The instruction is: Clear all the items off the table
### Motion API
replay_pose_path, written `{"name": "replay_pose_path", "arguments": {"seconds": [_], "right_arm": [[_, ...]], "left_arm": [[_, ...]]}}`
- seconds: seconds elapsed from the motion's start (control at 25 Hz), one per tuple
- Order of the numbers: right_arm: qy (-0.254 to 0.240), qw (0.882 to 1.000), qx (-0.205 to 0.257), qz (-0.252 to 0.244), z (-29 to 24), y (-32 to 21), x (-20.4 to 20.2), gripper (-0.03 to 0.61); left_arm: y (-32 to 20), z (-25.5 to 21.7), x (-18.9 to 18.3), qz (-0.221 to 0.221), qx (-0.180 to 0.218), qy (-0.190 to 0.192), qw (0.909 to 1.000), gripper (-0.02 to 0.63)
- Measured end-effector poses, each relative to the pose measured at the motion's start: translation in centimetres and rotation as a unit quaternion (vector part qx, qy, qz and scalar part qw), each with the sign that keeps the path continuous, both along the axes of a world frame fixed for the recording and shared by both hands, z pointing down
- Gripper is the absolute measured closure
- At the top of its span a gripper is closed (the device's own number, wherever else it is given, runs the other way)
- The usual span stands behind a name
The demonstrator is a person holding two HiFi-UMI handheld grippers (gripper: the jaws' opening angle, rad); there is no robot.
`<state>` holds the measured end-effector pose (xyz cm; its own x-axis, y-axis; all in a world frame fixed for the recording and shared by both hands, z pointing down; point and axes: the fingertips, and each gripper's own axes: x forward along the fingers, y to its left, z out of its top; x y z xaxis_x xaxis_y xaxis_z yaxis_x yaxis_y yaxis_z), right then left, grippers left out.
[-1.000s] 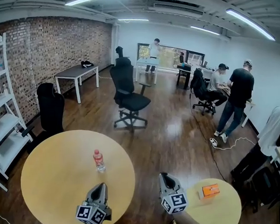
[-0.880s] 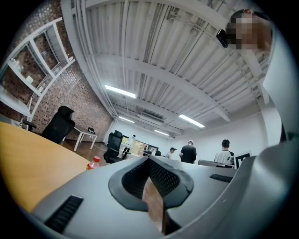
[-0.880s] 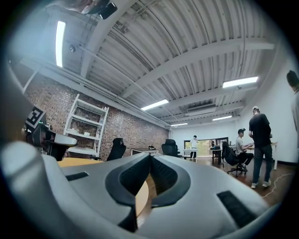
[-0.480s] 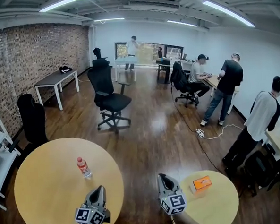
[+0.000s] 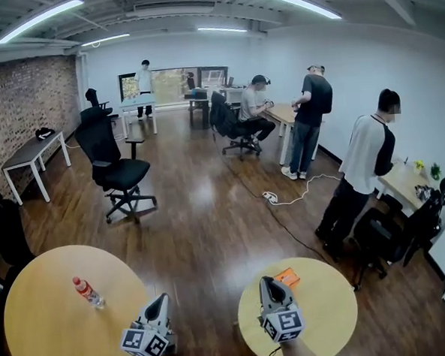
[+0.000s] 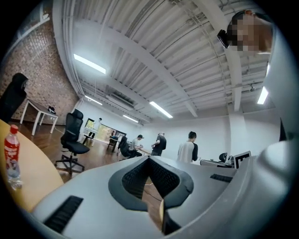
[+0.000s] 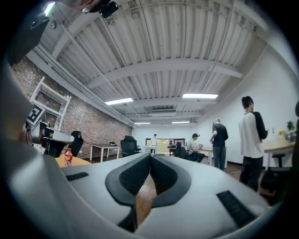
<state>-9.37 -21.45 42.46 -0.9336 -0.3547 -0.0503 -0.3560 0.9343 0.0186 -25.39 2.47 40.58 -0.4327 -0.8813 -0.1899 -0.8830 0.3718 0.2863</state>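
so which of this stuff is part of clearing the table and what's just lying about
Job: bottle on the large round table; orange box on the small round table; left gripper and right gripper, both shut, empty.
Lying about: office chair, floor cable, white desk.

grey tools point(image 5: 163, 296) point(image 5: 265, 281), marker cubes point(image 5: 146, 342), perhaps ribbed pads point(image 7: 133, 176)

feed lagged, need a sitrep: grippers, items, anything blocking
Left gripper and right gripper shut, both empty. Bottle stands on big table, untouched; orange box on small table, just beyond right gripper. Nothing blocking either.
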Motion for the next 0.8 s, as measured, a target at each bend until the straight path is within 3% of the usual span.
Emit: {"name": "replay_pose_path", "arguments": {"seconds": [0.28,0.56,0.68,0.8], "right_arm": [[-0.007,0.991,-0.015,0.134,1.5,-9.6,12.4,0.574],[0.004,0.963,-0.04,0.268,4.0,-15.6,25.6,0.574],[0.0,0.95,-0.047,0.308,4.3,-16.3,28.0,0.574],[-0.011,0.944,-0.038,0.328,2.9,-16.5,28.0,0.574]], "left_arm": [[-14.2,1.4,6.4,0.125,-0.021,-0.007,0.992,0.612],[-25.3,2.5,14.2,0.241,-0.033,-0.018,0.9699,0.612],[-27.6,2.2,14.9,0.272,-0.035,-0.022,0.9614,0.612],[-29.6,1.5,14.4,0.292,-0.028,-0.027,0.9556,0.612]]}}
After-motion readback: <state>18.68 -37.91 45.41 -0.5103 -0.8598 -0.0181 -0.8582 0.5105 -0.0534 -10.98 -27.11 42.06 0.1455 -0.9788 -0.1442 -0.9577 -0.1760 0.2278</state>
